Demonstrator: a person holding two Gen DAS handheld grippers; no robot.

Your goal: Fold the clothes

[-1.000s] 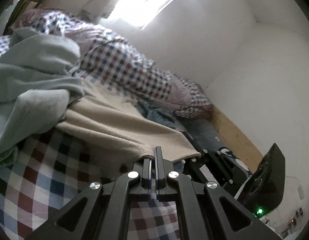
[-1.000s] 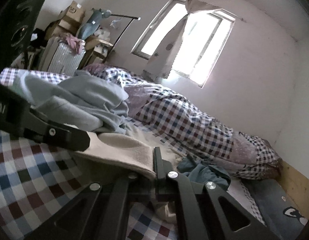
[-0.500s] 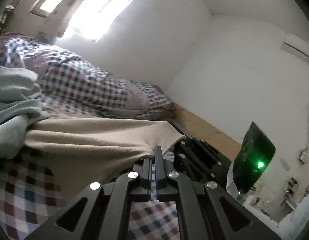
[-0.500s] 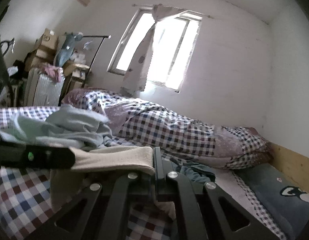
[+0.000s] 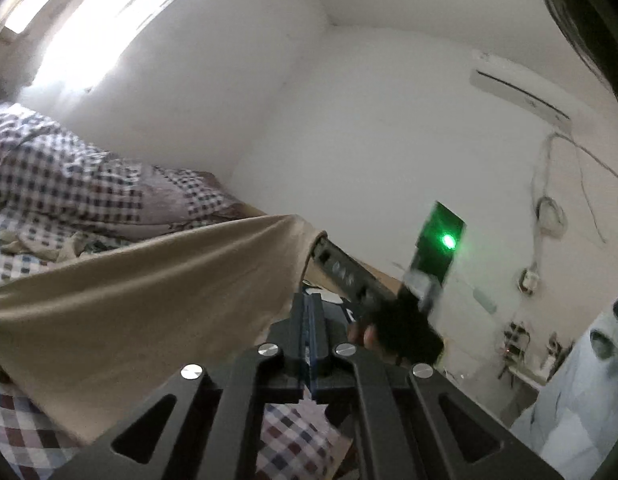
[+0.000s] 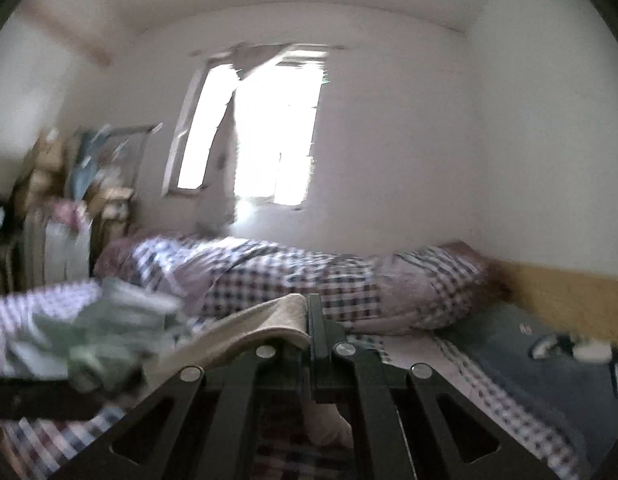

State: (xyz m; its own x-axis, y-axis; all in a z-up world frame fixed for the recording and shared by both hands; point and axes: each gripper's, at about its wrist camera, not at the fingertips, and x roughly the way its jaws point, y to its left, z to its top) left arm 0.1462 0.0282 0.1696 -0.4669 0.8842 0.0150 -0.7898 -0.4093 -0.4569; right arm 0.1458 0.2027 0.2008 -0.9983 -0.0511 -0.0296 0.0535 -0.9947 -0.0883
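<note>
Both grippers have risen, hoisting the soft beige knit garment point(image 5: 141, 292) off the checked bedspread point(image 5: 297, 440). It spans between them, the left gripper point(image 5: 309, 312) clamped on one corner, the right gripper point(image 6: 309, 316) on another. Lifted clear, it looks ready for folding.

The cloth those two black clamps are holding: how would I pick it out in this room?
Start at the bed with its checked sheet, under the bright window. Lifted above the sheet is a plain beige cloth, stretched between the left gripper and the right gripper, each shut on an edge. Unlike the checked quilt and the crumpled pale green garment beside it, it has no pattern.
</note>
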